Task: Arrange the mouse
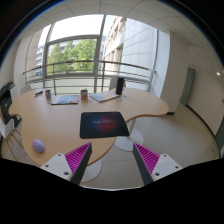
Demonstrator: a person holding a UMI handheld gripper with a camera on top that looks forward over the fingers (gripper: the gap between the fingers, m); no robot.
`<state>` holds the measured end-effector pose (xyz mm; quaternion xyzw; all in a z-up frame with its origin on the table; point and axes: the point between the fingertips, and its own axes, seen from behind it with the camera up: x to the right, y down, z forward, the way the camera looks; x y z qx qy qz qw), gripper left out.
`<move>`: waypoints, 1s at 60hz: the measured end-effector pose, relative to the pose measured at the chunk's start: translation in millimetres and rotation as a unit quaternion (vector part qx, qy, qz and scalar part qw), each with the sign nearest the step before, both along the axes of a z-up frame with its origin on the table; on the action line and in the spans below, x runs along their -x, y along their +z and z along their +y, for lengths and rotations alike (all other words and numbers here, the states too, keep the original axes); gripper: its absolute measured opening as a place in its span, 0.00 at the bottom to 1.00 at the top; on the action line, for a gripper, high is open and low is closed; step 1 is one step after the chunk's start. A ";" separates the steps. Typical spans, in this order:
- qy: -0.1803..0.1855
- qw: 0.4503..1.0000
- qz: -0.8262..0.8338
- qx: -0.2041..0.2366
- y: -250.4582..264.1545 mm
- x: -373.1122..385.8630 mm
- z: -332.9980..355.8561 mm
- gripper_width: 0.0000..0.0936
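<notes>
A dark mouse pad (104, 124) with a purple glow lies near the front edge of a curved wooden table (55, 118). A small pale purple mouse (38, 146) sits on the table to the left of the pad, just beyond my left finger. My gripper (113, 162) is open and empty, held above the floor in front of the table. Its two fingers with magenta pads (77, 158) stand wide apart with only floor between them.
At the table's far side lie a book (65, 99), a cup (84, 95), papers (104, 96) and a dark speaker (120, 86). A white table base (128, 140) stands on the floor. A balcony rail and windows are behind. A chair (6, 100) is at the left.
</notes>
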<state>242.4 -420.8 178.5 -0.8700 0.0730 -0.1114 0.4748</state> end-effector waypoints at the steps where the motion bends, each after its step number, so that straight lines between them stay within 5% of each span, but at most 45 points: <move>1: 0.000 1.000 0.000 0.001 -0.8 -0.2 -0.6 0.90; 15: 0.009 0.999 -0.012 0.038 -44.0 13.8 -35.4 0.90; 31: 0.082 0.992 0.011 0.094 -129.1 142.2 -59.0 0.90; 45: 0.131 0.986 0.044 0.096 -169.0 287.6 7.8 0.91; 60: 0.143 0.985 0.029 0.090 -196.9 345.8 92.8 0.90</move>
